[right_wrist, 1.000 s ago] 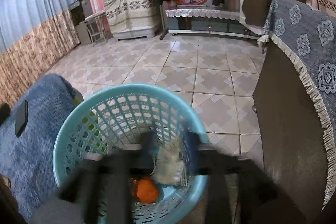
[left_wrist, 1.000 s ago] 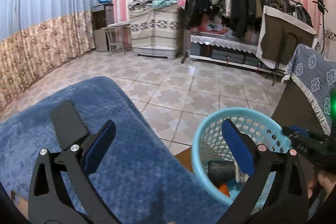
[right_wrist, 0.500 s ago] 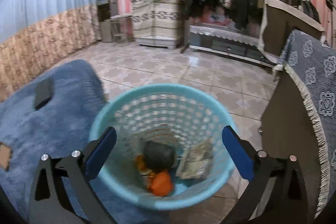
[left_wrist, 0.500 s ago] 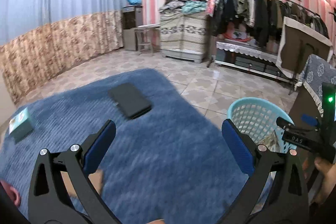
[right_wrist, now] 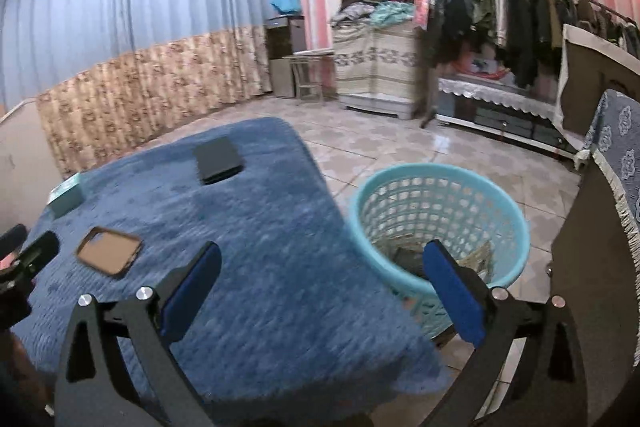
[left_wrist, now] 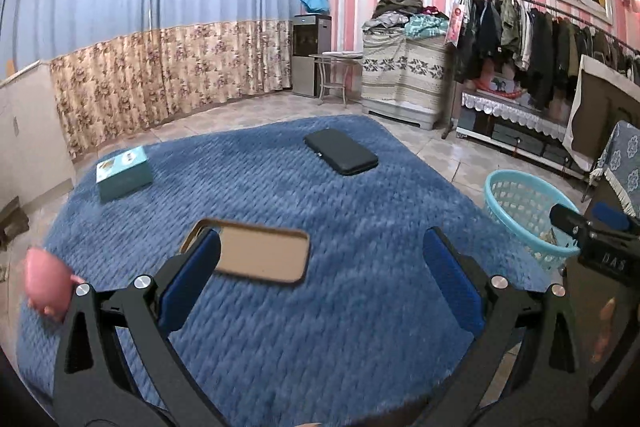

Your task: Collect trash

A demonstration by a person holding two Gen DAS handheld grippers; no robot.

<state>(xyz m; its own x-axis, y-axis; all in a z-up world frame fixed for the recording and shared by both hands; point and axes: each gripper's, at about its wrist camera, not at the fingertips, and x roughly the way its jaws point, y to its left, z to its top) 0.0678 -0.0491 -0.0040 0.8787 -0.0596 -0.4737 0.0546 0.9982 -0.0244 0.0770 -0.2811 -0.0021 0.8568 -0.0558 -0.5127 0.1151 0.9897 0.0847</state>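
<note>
While both grippers hang over the blue tabletop [left_wrist: 360,327], their jaws stand wide and empty.
The basket [right_wrist: 440,183], trash inside, sits behind the right gripper's [right_wrist: 320,291] right jaw; a brown case [left_wrist: 260,255] lies just ahead of the left gripper's [left_wrist: 320,287] left jaw.

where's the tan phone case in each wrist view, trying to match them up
Left wrist view: the tan phone case lies low and left of centre on the blue blanket, just past the left jaw's pad.
Right wrist view: it sits at the far left, smaller, on the same blanket.
Shared landmark: the black case lying farther back on the blanket.
</note>
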